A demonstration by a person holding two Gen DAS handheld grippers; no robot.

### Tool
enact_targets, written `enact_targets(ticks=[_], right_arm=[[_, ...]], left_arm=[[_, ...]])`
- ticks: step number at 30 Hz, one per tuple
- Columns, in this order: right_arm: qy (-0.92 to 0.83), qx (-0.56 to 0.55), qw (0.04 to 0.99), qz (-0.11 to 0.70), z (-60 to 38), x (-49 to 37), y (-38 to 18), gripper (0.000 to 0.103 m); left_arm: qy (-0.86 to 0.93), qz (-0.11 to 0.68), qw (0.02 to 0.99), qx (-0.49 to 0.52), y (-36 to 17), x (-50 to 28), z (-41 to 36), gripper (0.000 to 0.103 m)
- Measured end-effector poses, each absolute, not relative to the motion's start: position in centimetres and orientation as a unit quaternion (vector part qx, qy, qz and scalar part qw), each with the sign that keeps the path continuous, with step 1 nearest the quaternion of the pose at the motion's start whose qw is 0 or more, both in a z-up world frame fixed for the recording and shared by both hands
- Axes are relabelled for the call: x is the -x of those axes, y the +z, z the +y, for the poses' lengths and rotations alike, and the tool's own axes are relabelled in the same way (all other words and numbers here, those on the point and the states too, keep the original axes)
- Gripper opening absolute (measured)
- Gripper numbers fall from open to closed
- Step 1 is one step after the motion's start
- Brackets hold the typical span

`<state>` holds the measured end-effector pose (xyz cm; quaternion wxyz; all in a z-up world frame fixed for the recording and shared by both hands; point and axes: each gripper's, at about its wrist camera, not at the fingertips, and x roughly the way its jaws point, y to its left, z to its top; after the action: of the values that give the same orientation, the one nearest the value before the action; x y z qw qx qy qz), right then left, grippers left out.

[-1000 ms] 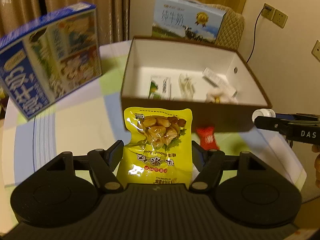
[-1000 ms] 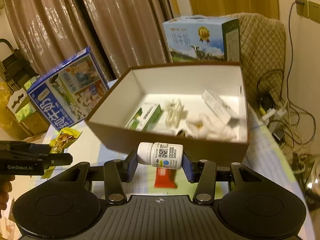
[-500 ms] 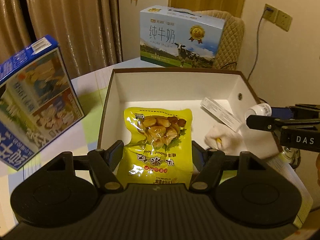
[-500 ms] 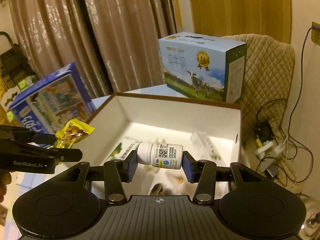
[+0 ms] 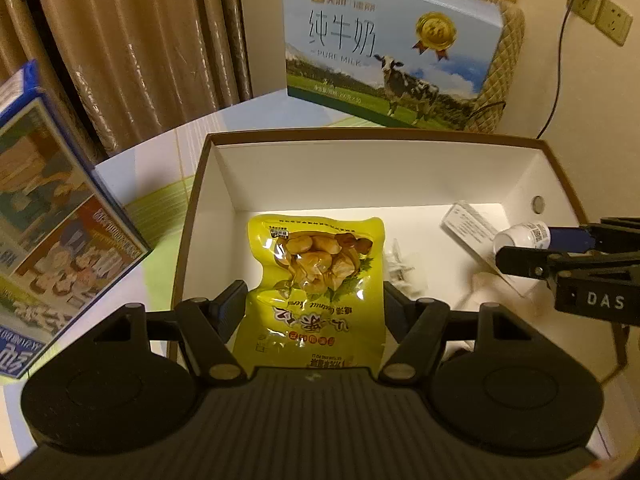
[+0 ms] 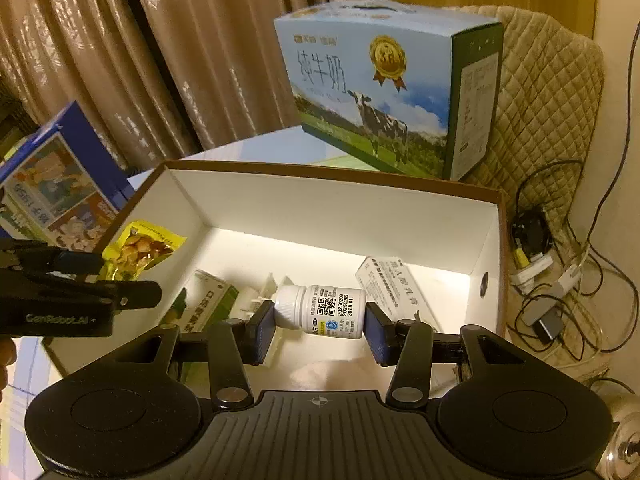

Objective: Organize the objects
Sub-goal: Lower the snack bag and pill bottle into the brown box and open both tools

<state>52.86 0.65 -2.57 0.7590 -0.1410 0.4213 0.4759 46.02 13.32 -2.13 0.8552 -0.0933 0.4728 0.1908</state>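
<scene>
My left gripper (image 5: 314, 308) is shut on a yellow snack pouch (image 5: 316, 280) and holds it above the left part of the open brown box (image 5: 360, 136). My right gripper (image 6: 320, 324) is shut on a white pill bottle (image 6: 324, 310), which lies sideways between the blue pads over the box's white inside. In the right wrist view the pouch (image 6: 140, 248) and the left gripper (image 6: 120, 284) hang over the box's left wall. In the left wrist view the bottle (image 5: 520, 236) shows at the right, over the box.
Inside the box lie a green-and-white carton (image 6: 208, 308), a white carton (image 6: 396, 292), a white plastic piece (image 5: 404, 270) and a pale soft bundle (image 6: 320, 372). A milk case (image 5: 392, 52) stands behind it, a blue box (image 5: 52, 224) to the left. Cables and plugs (image 6: 548, 276) lie right.
Both grippers have moved forward from the table in front of the box to over its inside, still holding the pouch and the bottle. The red packet on the table has gone from view.
</scene>
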Motion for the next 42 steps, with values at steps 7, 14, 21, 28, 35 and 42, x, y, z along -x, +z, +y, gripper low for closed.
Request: enact_targets(ticks=[7,14,21,28,35,42], right_arm=[[0.473,0.145,0.755,0.43,2.1,-54.2,-3.9,0.045],[0.466,0.146,0.754,0.439,2.5,-54.7,-4.7,0.045],[0.46,0.144,0.756,0.442,2.2,-55.1,-4.9,0.045],[0.46,0.146,0.755,0.444,2.0,-54.9,-4.9,0.045],[0.467,0.15,0.755,0.434,2.2,-54.3,-4.7,0.045],[0.476,0.143,0.766,0.407,1.7,-53.5,-3.6,0.047]], left_arm=[[0.193,0.491,0.845,0.086,-4.2,-49.0,14.7,0.067],[0.189,0.506,0.838,0.077,-5.8,-51.3,15.4,0.068],[0.189,0.502,0.841,0.077,-6.5,-52.4,15.8,0.072],[0.19,0.493,0.844,0.089,-5.6,-51.9,16.4,0.077],[0.191,0.487,0.846,0.102,-4.6,-50.3,16.8,0.079],[0.189,0.476,0.852,0.108,-3.3,-48.5,16.2,0.083]])
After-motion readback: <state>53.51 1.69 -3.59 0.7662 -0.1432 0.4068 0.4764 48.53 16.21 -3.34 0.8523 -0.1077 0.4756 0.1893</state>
